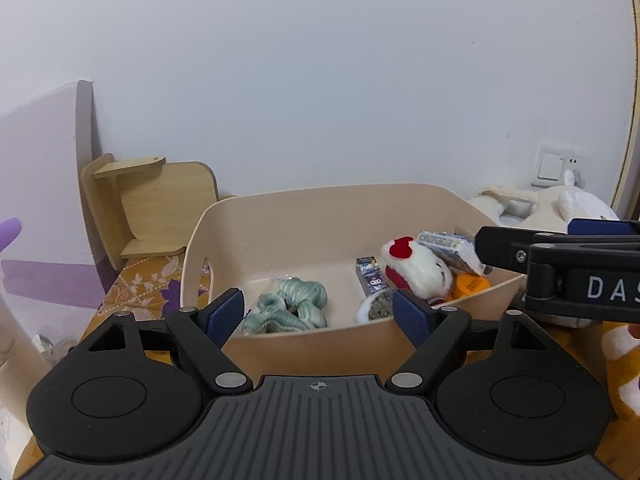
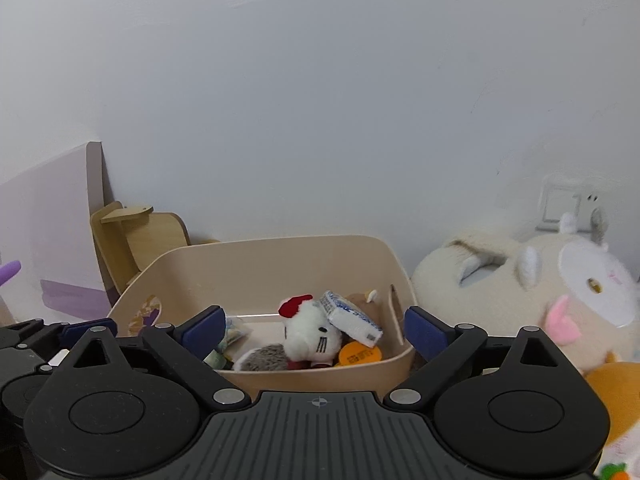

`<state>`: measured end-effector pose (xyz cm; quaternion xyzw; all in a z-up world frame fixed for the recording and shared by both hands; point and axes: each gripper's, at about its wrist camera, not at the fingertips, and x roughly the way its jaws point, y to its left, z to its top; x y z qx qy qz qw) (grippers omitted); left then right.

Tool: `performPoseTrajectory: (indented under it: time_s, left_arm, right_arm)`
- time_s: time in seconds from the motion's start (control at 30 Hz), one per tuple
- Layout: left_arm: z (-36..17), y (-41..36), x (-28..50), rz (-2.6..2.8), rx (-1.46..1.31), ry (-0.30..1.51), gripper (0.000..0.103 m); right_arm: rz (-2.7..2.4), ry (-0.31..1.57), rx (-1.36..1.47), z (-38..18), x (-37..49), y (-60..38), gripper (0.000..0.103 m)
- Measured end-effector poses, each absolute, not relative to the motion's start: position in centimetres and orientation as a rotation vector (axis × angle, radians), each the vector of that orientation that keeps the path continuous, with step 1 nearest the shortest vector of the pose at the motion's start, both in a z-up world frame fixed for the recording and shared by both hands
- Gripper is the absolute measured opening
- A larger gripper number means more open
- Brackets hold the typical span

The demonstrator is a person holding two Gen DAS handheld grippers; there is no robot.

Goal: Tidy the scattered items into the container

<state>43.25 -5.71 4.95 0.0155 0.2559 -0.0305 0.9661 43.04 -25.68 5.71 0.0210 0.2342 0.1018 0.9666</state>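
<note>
A: How do the jaws of the left gripper (image 1: 319, 316) stand?

B: They are spread apart and nothing is between the blue pads (image 1: 224, 314). They only frame the near wall of the bin (image 1: 320, 344), without touching it.

A: And the right gripper (image 2: 316, 330)?

B: It is also released, with the jaws very wide and nothing between them. It is in front of the bin too, and in the left view it comes in from the right edge, above the right corner of the bin.

A: Where are the items?

B: They lie inside the bin. On the left part of the floor is a green scrunchie (image 1: 290, 308). On the right part is a white plush cat (image 2: 310, 334) with a red bow. A blue-white packet (image 2: 352, 318) leans on its head. Under the packet is an orange lid (image 2: 359, 354). In front of the cat lies a grey furry toy (image 2: 262, 360). Next to the cat stands a small purple box (image 1: 370, 276).

A: What is around the bin?

B: It stands on a patterned cloth (image 1: 136, 288), near a pale wall (image 1: 320, 80). Behind its left corner is a wooden stand (image 1: 152, 204). To the right, just beside the bin, lies a big cream plush (image 2: 520, 292), and in front of it an orange plush (image 2: 616, 392). On the wall above the big plush is a switch (image 1: 550, 166).
</note>
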Motion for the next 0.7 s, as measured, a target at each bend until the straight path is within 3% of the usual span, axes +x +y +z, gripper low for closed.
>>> performPoseTrajectory:
  time_s: [0.7]
  left_arm:
    - [6.5,-5.2,32.8,-0.066,-0.001,0.464,0.084]
  right_arm:
    - [0.203,0.394,0.062,6.4,32.7,-27.4,0.103]
